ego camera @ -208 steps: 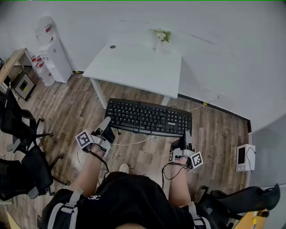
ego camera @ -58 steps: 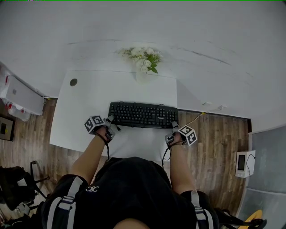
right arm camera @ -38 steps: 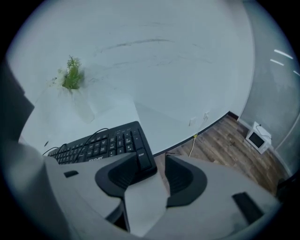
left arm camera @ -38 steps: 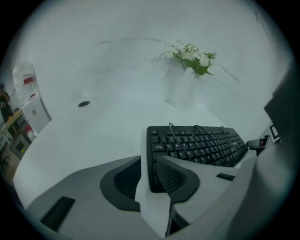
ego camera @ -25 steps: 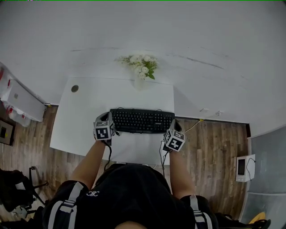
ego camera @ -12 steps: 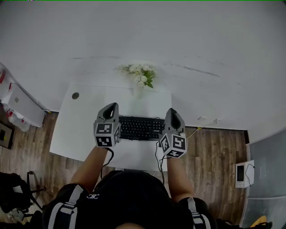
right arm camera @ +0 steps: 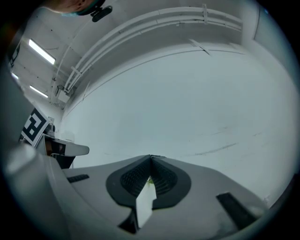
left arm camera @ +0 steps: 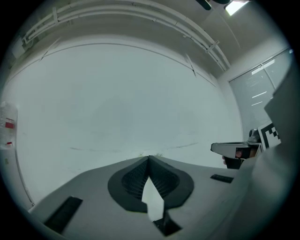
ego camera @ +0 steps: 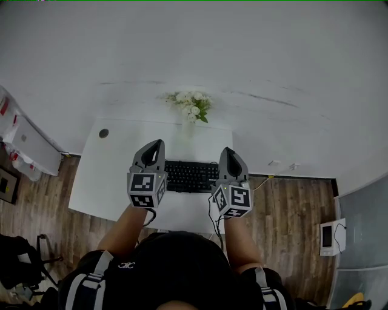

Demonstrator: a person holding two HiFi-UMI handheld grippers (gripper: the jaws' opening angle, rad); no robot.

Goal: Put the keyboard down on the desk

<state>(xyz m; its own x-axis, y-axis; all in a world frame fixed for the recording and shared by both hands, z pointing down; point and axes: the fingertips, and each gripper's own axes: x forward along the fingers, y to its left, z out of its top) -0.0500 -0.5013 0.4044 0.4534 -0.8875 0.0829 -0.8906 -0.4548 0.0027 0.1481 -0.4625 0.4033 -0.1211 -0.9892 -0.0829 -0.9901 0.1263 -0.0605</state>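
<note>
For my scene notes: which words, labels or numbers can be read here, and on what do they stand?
Nothing can be read.
Keyboard: key letters too small.
Marker cubes: black squares only, no letters.
Red label on the white machine: too blurred.

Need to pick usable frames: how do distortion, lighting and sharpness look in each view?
Head view: evenly lit, mild barrel curve along the wall, keyboard fairly sharp on the desk. Left gripper view: strong fisheye, black corners, ceiling lamp blown out at top right. Right gripper view: same fisheye, bright light strips upper left, mostly blank wall.
</note>
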